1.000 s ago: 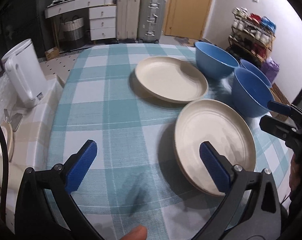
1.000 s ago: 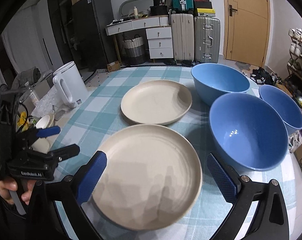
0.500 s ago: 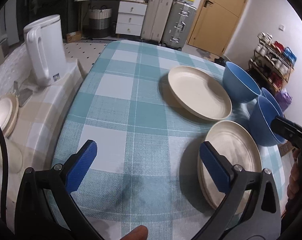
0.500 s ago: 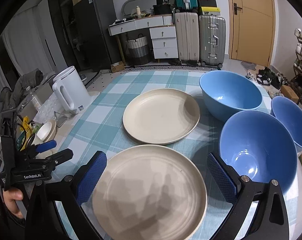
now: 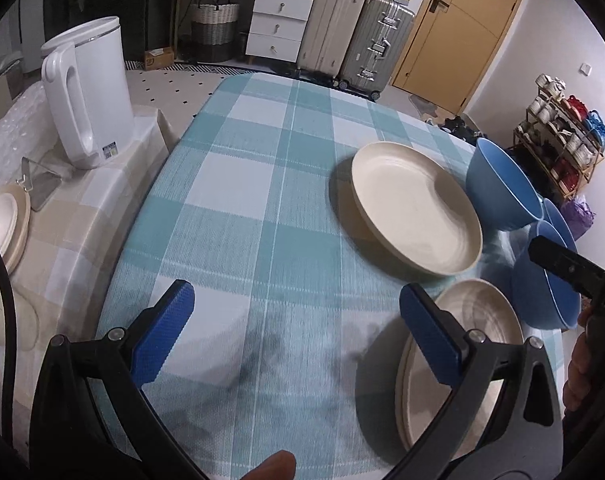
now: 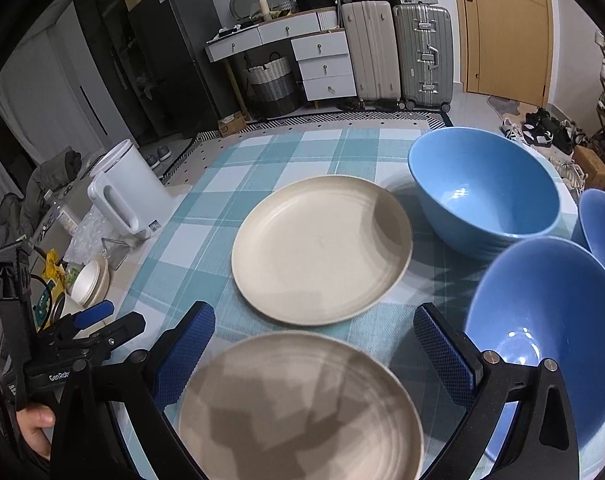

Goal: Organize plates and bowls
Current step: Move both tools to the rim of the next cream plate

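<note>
Right view: three blue bowls [image 6: 486, 196]; left view: white kettle [image 5: 88, 92] close.

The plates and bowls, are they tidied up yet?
Not yet. Nothing is stacked: the far plate and near plate lie apart on the table, and three blue bowls sit separately. The left gripper and right gripper are open, holding nothing. All the stacking is left.

third blue bowl [image 6: 604, 228] cut by frame edge, near plate [image 6: 298, 408] cropped below
</note>
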### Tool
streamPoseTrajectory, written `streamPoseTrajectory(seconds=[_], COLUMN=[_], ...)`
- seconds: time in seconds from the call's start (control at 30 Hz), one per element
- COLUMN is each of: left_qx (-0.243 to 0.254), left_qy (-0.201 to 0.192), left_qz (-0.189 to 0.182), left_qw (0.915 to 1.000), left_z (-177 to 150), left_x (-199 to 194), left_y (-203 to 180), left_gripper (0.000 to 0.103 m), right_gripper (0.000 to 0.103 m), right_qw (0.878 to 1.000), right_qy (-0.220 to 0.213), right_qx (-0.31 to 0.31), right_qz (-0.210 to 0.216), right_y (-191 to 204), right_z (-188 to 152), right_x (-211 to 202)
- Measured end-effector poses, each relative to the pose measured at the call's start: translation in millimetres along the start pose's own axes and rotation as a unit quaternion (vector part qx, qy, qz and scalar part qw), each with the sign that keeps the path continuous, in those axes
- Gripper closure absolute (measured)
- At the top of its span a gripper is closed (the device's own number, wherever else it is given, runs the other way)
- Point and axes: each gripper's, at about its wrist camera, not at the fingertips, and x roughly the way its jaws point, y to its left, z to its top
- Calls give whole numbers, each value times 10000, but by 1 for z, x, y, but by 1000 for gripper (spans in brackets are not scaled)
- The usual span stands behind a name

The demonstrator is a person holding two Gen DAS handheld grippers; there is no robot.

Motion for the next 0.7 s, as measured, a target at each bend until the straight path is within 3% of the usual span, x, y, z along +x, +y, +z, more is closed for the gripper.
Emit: streamPoseTrajectory(seconds=[0.3,0.7], left_qx=[-123,-392], left_qy=[120,256], left_qz=[128,175], left_qw=[9998,9987], left_z=[30,51], left_x=[26,65], left_y=[-5,-5], left_gripper=[1,1], right_gripper=[1,4], right_qw=[9995,9976], right_qy=[111,416], right_qx=[246,511], right_qz=[188,-194], right_y=[-4,-22], right_z=[32,52], right_x=[30,72])
